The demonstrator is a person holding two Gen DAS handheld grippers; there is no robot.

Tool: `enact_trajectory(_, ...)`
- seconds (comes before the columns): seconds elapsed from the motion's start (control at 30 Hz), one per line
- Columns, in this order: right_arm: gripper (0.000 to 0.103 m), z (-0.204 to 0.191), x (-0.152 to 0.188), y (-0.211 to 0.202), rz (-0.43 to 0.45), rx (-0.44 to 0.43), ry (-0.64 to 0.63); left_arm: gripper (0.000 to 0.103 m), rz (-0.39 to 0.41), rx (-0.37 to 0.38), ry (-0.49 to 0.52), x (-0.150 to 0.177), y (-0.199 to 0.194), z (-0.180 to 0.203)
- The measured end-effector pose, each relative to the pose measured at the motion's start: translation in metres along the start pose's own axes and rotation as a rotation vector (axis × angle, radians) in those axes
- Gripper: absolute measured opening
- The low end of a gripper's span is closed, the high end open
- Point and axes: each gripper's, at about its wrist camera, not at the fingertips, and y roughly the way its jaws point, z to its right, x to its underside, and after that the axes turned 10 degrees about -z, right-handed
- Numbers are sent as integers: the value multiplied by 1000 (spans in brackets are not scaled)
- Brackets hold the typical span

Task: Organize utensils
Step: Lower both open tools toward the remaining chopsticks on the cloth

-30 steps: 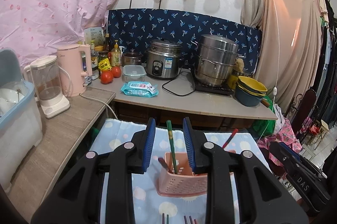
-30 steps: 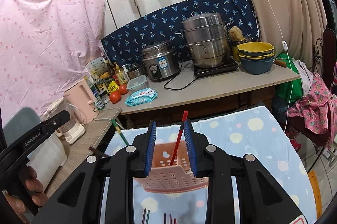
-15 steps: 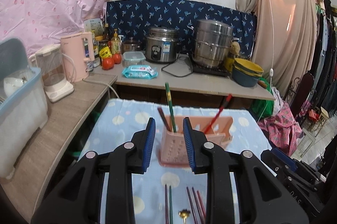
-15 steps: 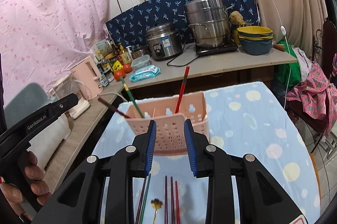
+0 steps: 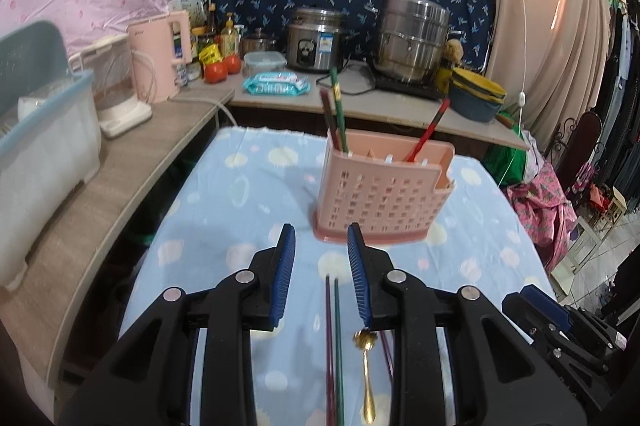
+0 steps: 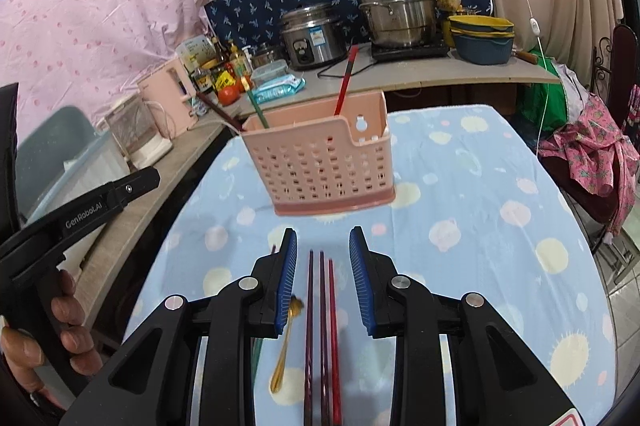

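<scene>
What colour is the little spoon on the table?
Gold. The spoon shows best in the left wrist view.

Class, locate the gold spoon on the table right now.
The gold spoon lies flat on the blue cloth, nearer the camera than the pink basket, with chopsticks on either side of it.

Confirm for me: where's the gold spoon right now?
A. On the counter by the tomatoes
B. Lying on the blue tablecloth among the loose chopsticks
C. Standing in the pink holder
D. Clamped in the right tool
B: the gold spoon lies flat on the tablecloth beside loose chopsticks, short of the pink holder, and neither tool grips it.
</scene>
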Motion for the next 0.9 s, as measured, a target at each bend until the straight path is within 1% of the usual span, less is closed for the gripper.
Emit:
enact_trajectory(0.3,28,7,46,18,-111,9,12,26,-101,-24,0,44,20,-12)
enact_trajectory(0.57,28,10,81,32,-192,20,15,26,-197,-38,-2,85,37,-22)
enact_trajectory(0.9,26,14,115,44,-277,22,19,26,-277,-35,0,122,46,-27)
